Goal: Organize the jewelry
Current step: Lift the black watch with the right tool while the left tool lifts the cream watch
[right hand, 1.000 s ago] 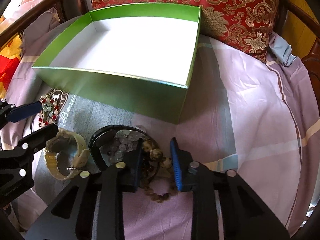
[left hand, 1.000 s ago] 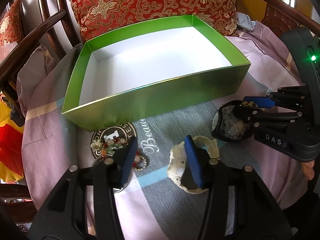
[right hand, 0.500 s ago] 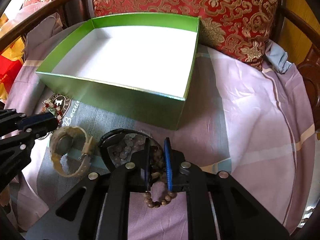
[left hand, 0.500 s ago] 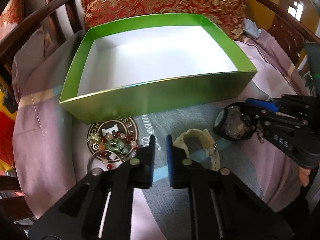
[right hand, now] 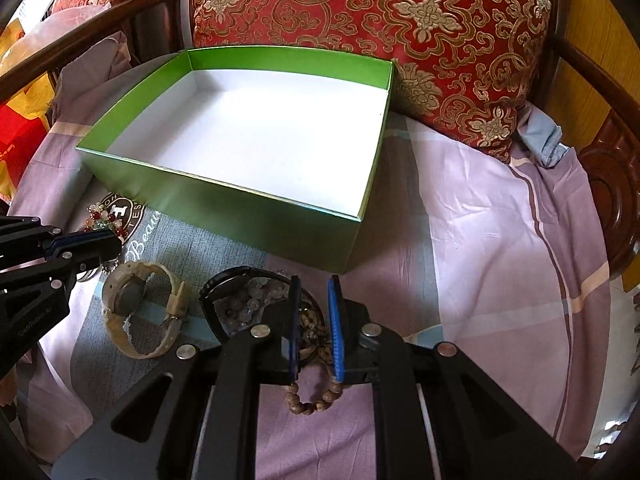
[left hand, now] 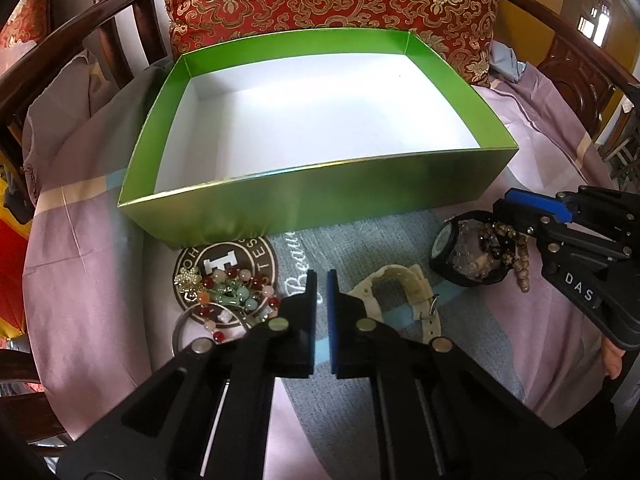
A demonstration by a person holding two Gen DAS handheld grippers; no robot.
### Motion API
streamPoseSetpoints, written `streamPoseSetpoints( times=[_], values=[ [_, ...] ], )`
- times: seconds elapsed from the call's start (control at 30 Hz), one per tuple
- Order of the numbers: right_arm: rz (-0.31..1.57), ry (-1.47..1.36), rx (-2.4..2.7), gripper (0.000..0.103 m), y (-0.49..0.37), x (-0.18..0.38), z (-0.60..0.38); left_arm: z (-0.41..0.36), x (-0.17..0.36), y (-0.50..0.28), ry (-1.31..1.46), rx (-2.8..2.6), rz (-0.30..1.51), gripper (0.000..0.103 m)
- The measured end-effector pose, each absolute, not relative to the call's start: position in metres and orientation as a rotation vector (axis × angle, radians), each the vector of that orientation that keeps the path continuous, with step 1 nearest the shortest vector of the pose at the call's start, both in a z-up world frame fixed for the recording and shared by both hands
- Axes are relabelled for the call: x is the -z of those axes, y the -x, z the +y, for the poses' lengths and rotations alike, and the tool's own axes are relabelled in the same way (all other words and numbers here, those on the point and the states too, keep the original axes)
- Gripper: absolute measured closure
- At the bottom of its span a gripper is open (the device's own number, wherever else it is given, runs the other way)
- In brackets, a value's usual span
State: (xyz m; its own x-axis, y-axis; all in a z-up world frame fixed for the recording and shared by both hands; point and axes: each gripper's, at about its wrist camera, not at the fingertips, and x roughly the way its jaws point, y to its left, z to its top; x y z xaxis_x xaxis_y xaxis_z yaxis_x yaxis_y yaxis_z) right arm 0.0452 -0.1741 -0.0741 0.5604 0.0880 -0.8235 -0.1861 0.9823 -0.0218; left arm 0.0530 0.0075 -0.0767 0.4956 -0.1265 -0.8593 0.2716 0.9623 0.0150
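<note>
Ahead, green box [right hand: 224,208] rim unobstructed beyond right gripper [right hand: 314,320] pinching bead bracelet [right hand: 312,400].

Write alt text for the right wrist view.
The right tongs are shut on a brown bead bracelet lying on lilac cloth. An empty green box sits beyond them, a cream watch to the left, a red cushion behind.
</note>
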Motion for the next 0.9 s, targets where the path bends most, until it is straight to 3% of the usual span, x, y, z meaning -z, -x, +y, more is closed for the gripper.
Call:
streamPoseSetpoints(
  times=[0.3,0.4,0.53,0.67,0.83,0.9],
  values=[
    [0.975,0.124,-0.157,0.088,-0.046,0.077,-0.173,-0.001,0.083,-0.05,-0.203,0.242,1.036,0.097],
    [0.975,0.123,-0.154,0.073,-0.046,0.078,-0.174,-0.001,0.084,-0.051,-0.208,0.236,1.035,0.093],
    [0.972,0.127,-0.155,0.063,-0.046,0.078,-0.174,0.0,0.084,-0.052,-0.21,0.221,1.027,0.08],
    [0.985,0.135,-0.157,0.063,-0.047,0.081,-0.172,0.003,0.084,-0.053,-0.209,0.211,1.023,0.073],
    [0.998,0.132,-0.165,0.063,-0.048,0.085,-0.172,0.002,0.084,-0.052,-0.22,0.206,1.014,0.073],
    [0.997,0.129,-0.172,0.066,-0.047,0.086,-0.171,0.0,0.084,-0.051,-0.22,0.213,1.014,0.078]
  ],
)
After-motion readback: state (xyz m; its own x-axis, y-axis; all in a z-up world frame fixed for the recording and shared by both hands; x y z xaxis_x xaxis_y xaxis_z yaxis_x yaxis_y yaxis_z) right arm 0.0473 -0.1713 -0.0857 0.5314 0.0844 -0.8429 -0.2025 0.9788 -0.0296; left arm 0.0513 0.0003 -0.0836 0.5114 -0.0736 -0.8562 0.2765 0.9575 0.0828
